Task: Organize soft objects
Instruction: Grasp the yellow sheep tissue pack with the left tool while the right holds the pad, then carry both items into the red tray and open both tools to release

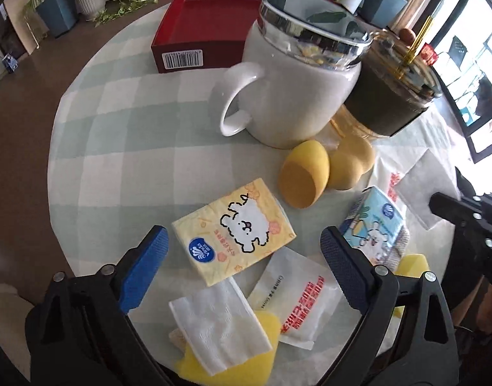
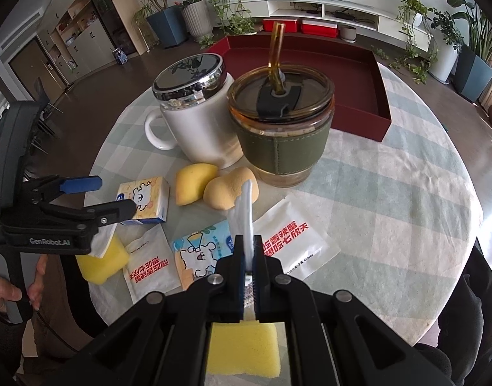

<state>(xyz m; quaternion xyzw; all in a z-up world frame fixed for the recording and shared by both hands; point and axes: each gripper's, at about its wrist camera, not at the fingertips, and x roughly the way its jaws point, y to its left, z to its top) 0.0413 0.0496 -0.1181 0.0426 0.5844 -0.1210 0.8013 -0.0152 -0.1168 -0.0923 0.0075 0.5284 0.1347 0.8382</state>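
The thin white folded tissue sheet (image 2: 246, 212) stands pinched on edge in the right hand-held gripper (image 2: 248, 257), whose jaws are clenched on its lower end, above a blue printed tissue pack (image 2: 197, 251) and a yellow rectangular foam sponge (image 2: 242, 350) at the near edge of the round worktop (image 2: 390, 225) with its pale green checked cloth. The left hand-held gripper (image 1: 242, 247) is released, its blue-padded jaws spread wide over the yellow cartoon-printed tissue pack (image 1: 234, 230), touching nothing I can see. The likely trouble is the sheet: it is limp and gripped by one end only, so a quick swing could let it slip or flop, and carrying it toward the box means passing close to the tall cups. Brushing the amber straw (image 2: 275, 58) could tip the amber glass tumbler (image 2: 279, 128) with its olive sleeve. The left jaws could also catch the second white folded sheet (image 1: 220, 328) or the white glove sachet with red print (image 1: 297, 299) just beside the pack, dragging them along. The dark red shallow cardboard box (image 2: 358, 74) behind the cups looks empty where its floor shows. The white ceramic mug (image 2: 197, 128) wears a chrome lid and the tumbler a closed lid, so their contents stay hidden. Two yellow egg-shaped makeup sponges (image 2: 213, 189) lie touching in front of them.
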